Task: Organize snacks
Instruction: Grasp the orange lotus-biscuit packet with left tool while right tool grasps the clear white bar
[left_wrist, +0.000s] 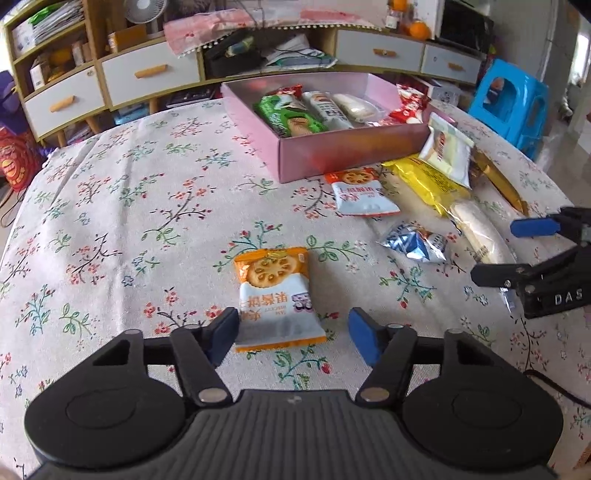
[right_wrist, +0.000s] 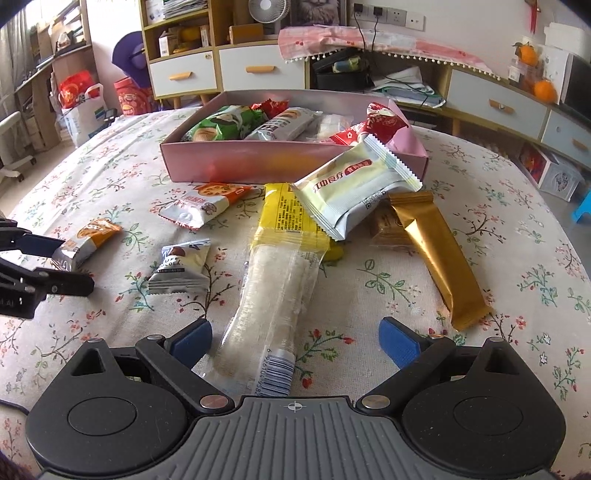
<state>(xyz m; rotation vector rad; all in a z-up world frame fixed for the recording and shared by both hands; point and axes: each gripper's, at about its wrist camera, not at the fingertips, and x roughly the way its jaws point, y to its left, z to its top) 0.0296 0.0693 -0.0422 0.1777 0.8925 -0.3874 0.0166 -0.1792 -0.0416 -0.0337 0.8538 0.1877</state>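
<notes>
Straddling the near end of the orange-and-white biscuit packet (left_wrist: 275, 295) on the floral table (left_wrist: 110, 221), my left fingers (left_wrist: 293, 332) stand apart, not yet gripping, its long axis pointing away towards the pink box (left_wrist: 332, 155).

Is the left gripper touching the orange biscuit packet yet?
Cannot tell. In the left wrist view the left gripper straddles the orange biscuit packet; one pad meets its edge, the other stands clear.
</notes>
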